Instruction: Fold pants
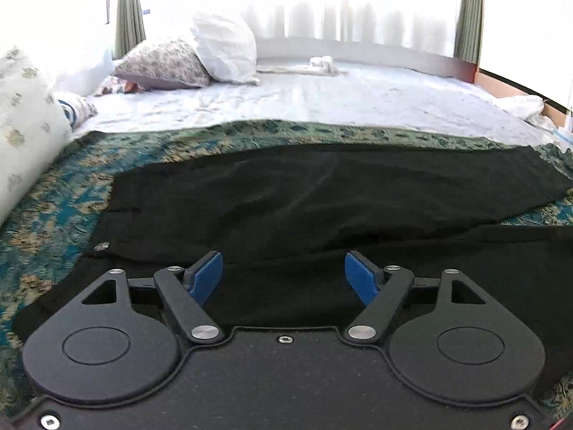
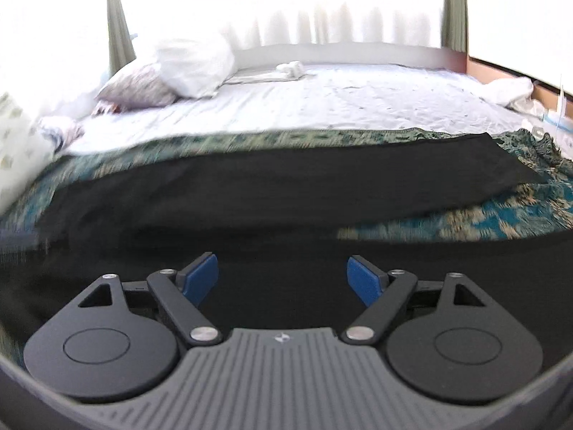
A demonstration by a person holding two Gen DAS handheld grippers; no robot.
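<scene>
Black pants (image 1: pixel 304 193) lie spread flat on a teal and tan patterned blanket (image 1: pixel 53 215) on the bed, waist to the left and the two legs running right. My left gripper (image 1: pixel 283 268) is open and empty, low over the near leg close to the waist. In the right wrist view the pants (image 2: pixel 268 186) fill the middle, the far leg ending at the right. My right gripper (image 2: pixel 283 272) is open and empty over the near leg. That view is blurred.
A white sheet (image 1: pixel 322 96) covers the far bed. Pillows (image 1: pixel 215 50) are piled at the far left and a patterned bolster (image 1: pixel 25 136) lies at the left edge. A small white cloth (image 1: pixel 322 64) lies near the curtained window. Crumpled white fabric (image 1: pixel 523 105) sits at the right.
</scene>
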